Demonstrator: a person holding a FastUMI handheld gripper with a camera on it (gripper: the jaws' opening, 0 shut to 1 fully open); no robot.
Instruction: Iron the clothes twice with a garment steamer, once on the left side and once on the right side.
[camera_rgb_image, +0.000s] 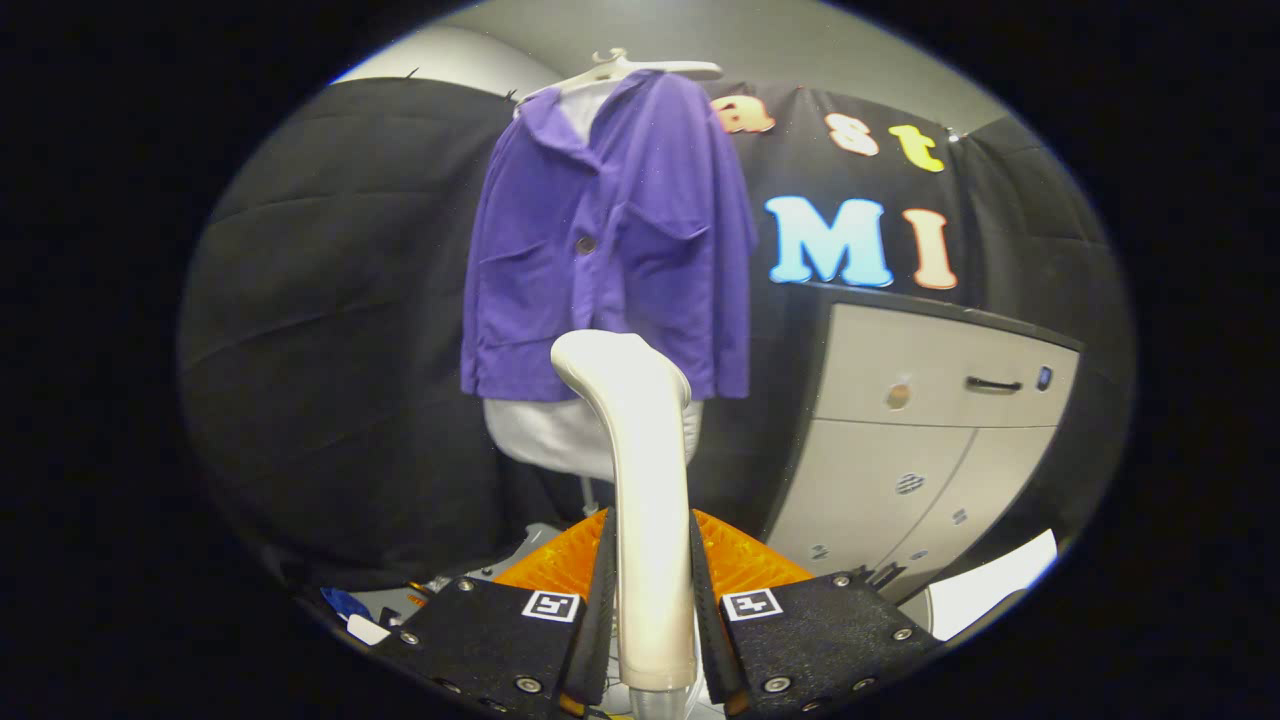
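Clamping the white garment steamer (640, 470) between both fingers, our gripper (650, 600) has its jaws closed on the handle, which stands upright with its head bent toward the clothes. We see the purple shirt (610, 240) hanging on a white hanger (640, 68) just beyond the steamer, beside a grey cabinet (930, 430)

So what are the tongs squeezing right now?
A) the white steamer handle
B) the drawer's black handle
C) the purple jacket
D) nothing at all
A: the tongs are closed on the smooth white plastic garment steamer handle, with a black finger pressing on each side, while the purple buttoned jacket hangs beyond them on its white hanger, untouched.
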